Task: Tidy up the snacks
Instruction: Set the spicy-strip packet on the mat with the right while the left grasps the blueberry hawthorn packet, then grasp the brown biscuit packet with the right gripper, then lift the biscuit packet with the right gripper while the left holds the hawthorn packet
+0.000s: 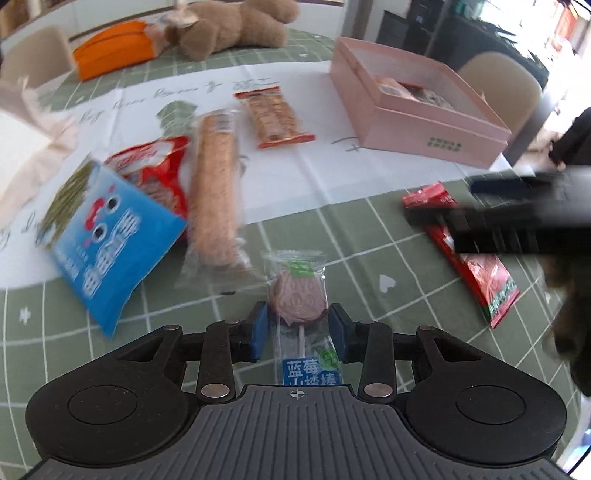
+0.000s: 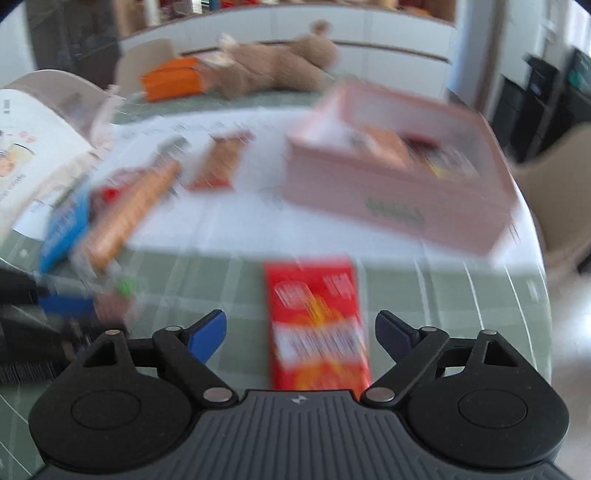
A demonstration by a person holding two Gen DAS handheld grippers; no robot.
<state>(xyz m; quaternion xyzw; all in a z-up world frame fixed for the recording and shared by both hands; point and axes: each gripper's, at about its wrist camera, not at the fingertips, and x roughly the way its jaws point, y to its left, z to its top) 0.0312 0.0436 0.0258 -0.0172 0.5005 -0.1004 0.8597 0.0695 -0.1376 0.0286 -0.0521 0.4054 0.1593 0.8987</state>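
Observation:
A blueberry lollipop (image 1: 297,300) in a clear wrapper sits between the blue pads of my left gripper (image 1: 298,328), which is shut on it. The lollipop stays sharp while the table behind it blurs. A red snack packet (image 2: 317,325) lies flat on the green checked tablecloth. My right gripper (image 2: 300,321) hovers over it with its jaws wide apart and not touching it. In the left wrist view the right gripper (image 1: 491,201) is a dark blur above the same red packet (image 1: 480,273). The pink box (image 1: 417,136) at the back right holds a few wrapped snacks.
On the white sheet to the left lie a blue packet (image 1: 107,240), a red bag (image 1: 159,166), a long biscuit pack (image 1: 216,192) and a wafer pack (image 1: 275,114). A teddy bear (image 1: 236,26) and an orange pouch (image 1: 114,48) lie at the far edge.

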